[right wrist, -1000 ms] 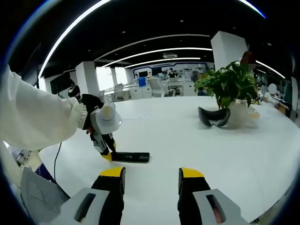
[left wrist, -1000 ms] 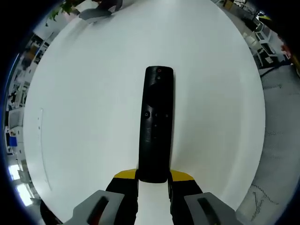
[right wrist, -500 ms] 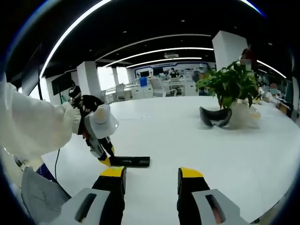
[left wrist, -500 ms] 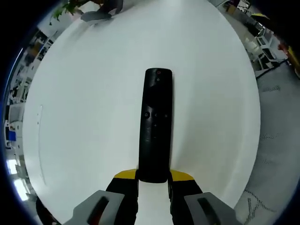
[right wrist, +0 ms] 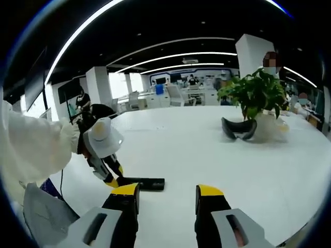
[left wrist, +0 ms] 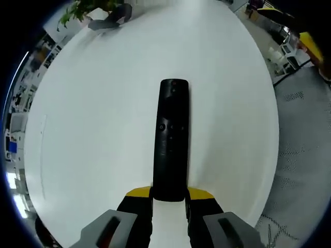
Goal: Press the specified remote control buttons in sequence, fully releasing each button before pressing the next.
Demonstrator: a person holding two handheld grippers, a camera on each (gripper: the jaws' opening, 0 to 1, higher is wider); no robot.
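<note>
Pinching the near end of the remote [left wrist: 171,139] flat on the white bench [left wrist: 93,129], the left hand-held gripper [left wrist: 169,199] steadies it while the right hand-held gripper [right wrist: 166,199] hangs spread and well apart, so no press looks begun.

I see a potted plant [right wrist: 254,94] and a dark headset [right wrist: 237,129] side by side on the white table [right wrist: 196,150].

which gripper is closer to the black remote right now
Left. The left gripper is shut on the near end of the remote; the right gripper is open, hovering apart from it over the table.
</note>
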